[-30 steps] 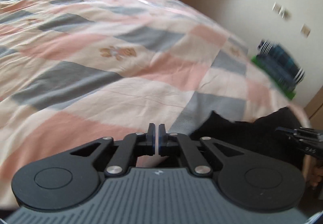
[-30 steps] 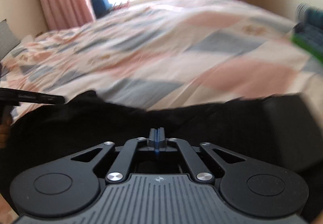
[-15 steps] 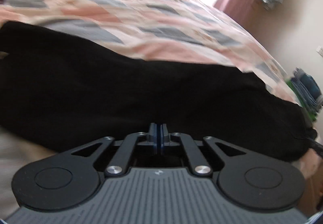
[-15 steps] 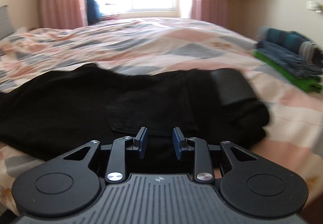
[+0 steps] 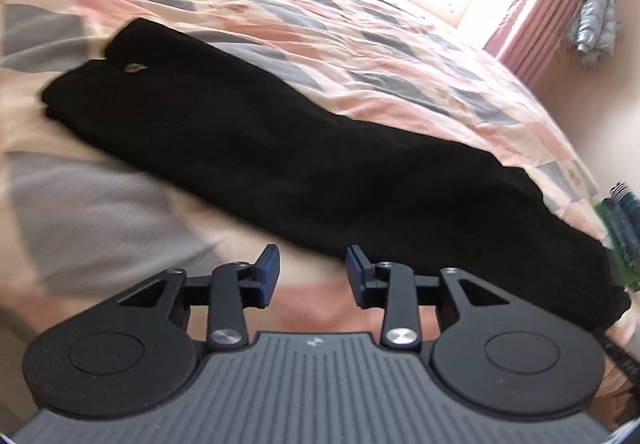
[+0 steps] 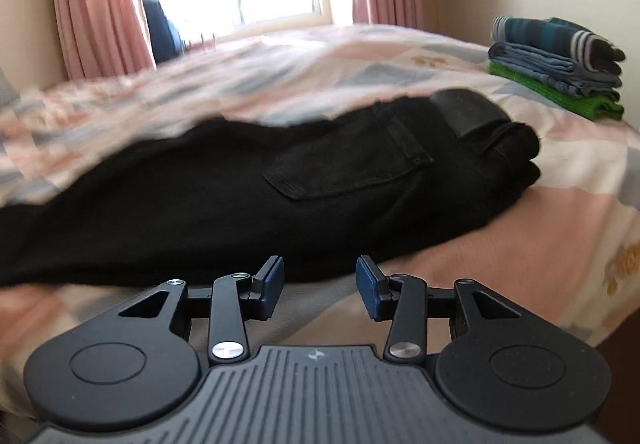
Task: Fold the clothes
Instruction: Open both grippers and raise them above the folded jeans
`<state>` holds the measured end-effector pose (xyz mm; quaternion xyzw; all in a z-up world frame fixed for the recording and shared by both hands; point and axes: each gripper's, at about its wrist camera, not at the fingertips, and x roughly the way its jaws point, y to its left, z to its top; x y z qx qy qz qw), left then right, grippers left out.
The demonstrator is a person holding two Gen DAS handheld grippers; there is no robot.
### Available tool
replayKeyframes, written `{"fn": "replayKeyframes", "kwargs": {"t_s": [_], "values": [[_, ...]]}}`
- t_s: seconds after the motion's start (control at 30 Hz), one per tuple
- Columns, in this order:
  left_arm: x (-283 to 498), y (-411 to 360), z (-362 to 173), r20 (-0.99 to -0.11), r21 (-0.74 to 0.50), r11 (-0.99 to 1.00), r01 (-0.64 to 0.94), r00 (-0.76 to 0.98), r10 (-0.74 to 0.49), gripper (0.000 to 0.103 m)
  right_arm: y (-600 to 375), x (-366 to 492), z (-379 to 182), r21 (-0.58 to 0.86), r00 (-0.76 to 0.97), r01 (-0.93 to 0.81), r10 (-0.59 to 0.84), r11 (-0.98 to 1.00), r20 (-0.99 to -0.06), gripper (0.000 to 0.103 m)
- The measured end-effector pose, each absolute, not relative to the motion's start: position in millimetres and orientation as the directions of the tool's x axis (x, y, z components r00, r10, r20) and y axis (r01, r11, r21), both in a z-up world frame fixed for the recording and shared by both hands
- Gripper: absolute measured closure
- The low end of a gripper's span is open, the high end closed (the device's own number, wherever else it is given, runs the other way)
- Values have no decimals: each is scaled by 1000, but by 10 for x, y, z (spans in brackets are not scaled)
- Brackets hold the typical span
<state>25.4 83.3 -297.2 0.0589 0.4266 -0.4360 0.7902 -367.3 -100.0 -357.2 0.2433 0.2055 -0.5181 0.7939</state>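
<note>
Black trousers (image 5: 304, 148) lay stretched lengthwise along a pink and grey checked quilt (image 5: 360, 24), doubled leg on leg. The left gripper (image 5: 312, 272) and right gripper (image 6: 320, 280) both hovered at the near edge, jaws apart, holding nothing. A shallow pinch might have caught only the top layer, pulling the legs askew
</note>
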Motion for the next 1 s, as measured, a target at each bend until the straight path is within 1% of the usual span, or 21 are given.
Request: {"fn": "replayKeyframes", "kwargs": {"t_s": [0.07,0.13,0.23,0.4,0.53,0.6,0.67,0.83,1.0], "values": [[127,937,-2898,-728,-248,632,734,289,-621,57,-842,-3699,-3467,208,404,914,-731,349,-549,54],[-7,1060,-2822,-714,-233,622,747,303,-631,52,-714,-3707,-3377,228,423,906,-734,357,-531,52],[-204,1225,-2725,-691,-198,608,769,330,-643,38,-542,-3708,-3266,242,444,896,-738,373,-508,46],[-455,1448,-2603,-660,-168,574,801,341,-669,36,-256,-3763,-3162,266,464,886,-743,381,-483,41],[-634,1570,-2513,-629,-135,548,825,356,-691,30,-9,-3878,-3098,291,478,877,-751,382,-456,37],[-721,1611,-2479,-615,-116,536,836,363,-700,29,104,-3934,-3057,291,477,878,-759,381,-443,34],[-808,1648,-2448,-602,-101,522,847,366,-710,26,212,-3988,-3007,284,470,881,-771,379,-430,31],[-921,1616,-2430,-592,-66,490,869,361,-720,22,464,-4095,-2880,269,452,889,-798,370,-399,21],[-970,1542,-2438,-594,-34,470,882,361,-719,17,571,-4071,-2805,247,438,897,-809,366,-391,16]]}}
